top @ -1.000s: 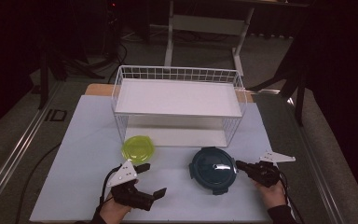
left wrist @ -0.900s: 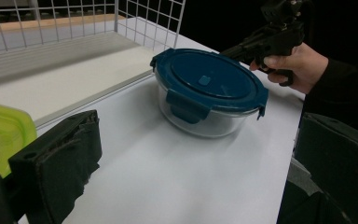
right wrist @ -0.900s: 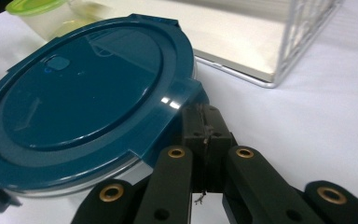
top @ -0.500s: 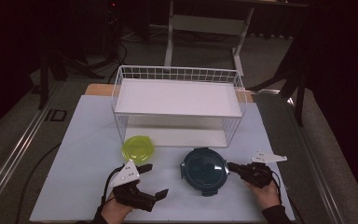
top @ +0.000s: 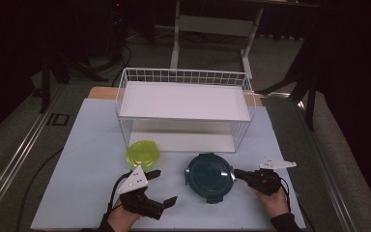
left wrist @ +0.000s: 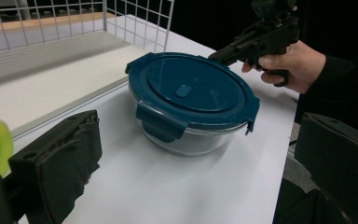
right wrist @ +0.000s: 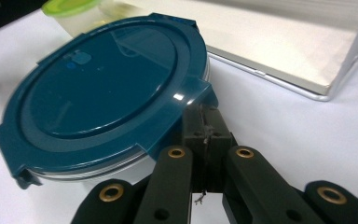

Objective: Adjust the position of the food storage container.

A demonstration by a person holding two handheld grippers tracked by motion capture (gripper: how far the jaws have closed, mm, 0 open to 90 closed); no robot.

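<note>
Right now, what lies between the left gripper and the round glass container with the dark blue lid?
Only bare white table: the left gripper view shows nothing between the left gripper and the container.

A dim lab-like recording room: a white table (top: 77,159) bears a wire rack (top: 183,104), with metal stands (top: 212,29) and floor cables (top: 125,53) behind that rack.

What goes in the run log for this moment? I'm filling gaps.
right gripper: shut, tips against blue-lidded container | left gripper: open, empty | green-lidded container: beside wire rack
</note>
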